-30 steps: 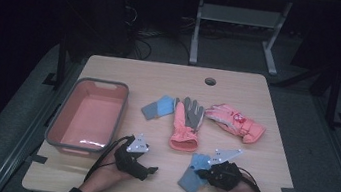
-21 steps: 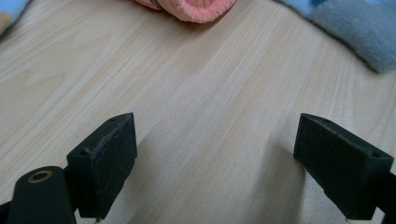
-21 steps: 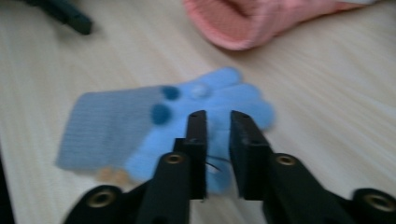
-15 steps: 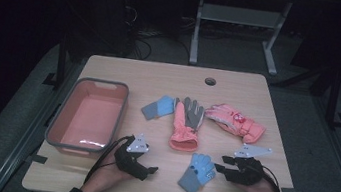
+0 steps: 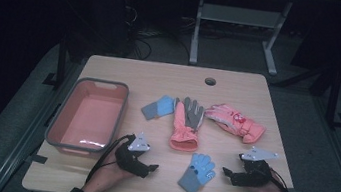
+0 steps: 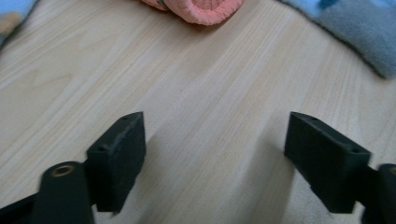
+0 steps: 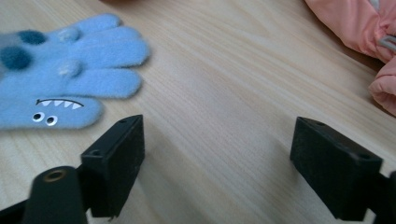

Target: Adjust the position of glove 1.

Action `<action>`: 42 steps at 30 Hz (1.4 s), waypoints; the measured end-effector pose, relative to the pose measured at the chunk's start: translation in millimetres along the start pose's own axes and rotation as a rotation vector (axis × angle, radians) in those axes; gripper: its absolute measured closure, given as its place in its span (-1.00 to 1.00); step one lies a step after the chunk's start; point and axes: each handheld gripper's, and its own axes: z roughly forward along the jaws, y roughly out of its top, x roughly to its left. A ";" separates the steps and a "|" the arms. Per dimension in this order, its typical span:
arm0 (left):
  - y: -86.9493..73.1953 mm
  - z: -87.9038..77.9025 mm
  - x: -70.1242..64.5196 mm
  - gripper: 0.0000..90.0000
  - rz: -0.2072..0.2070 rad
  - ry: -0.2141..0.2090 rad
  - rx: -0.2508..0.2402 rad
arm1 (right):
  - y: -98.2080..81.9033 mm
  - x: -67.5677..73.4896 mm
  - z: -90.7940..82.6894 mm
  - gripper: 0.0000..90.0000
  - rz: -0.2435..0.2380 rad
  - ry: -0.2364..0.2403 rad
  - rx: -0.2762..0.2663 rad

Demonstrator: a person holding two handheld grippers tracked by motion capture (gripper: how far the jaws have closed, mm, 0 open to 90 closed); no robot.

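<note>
- Broadly, the table (image 5: 239,93) offers plenty of bare wood along its near edge, so any approach can stay low and flat without crowding the other gloves.
- Next, the pink bin (image 5: 93,81) stands at the left, well apart from the blue monster glove; if the glove is meant for it, the carry should cross in front of the left gripper, not over it.
- Then the pink-and-grey glove (image 5: 186,123) and the pink mitten (image 5: 235,123) lie just beyond; keep clear of their cuffs.
- Notably, the blue monster glove (image 5: 197,173) lies flat between the two grippers, fingers away from the person, its match (image 5: 159,108) farther up the table.
- Meanwhile the right gripper (image 5: 225,173) sits just right of that glove with its jaws wide, having just been opening, nothing between them; to regrasp, I would pinch the grey cuff squarely.
- Lastly, the left gripper (image 5: 151,168) rests near the glove's left side, jaws wide though just eased inward a little, empty over bare wood.
</note>
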 end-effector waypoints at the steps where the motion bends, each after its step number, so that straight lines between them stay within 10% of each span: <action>1: 1.0 -0.1 0.4 -0.46 0.010 0.006 0.005 | -0.2 -0.3 0.7 -0.65 0.004 0.004 -0.004; 22: 46.7 -5.7 25.3 0.26 -0.108 0.034 -0.018 | -2.3 -0.6 2.6 -0.71 0.019 0.014 -0.018; 31: 73.3 4.7 40.0 0.96 -0.135 0.101 -0.015 | -2.4 -0.6 2.7 -0.71 0.020 0.015 -0.019; 42: 95.2 26.9 77.4 0.99 -0.206 0.163 -0.026 | -2.3 -0.6 2.6 -0.71 0.020 0.015 -0.018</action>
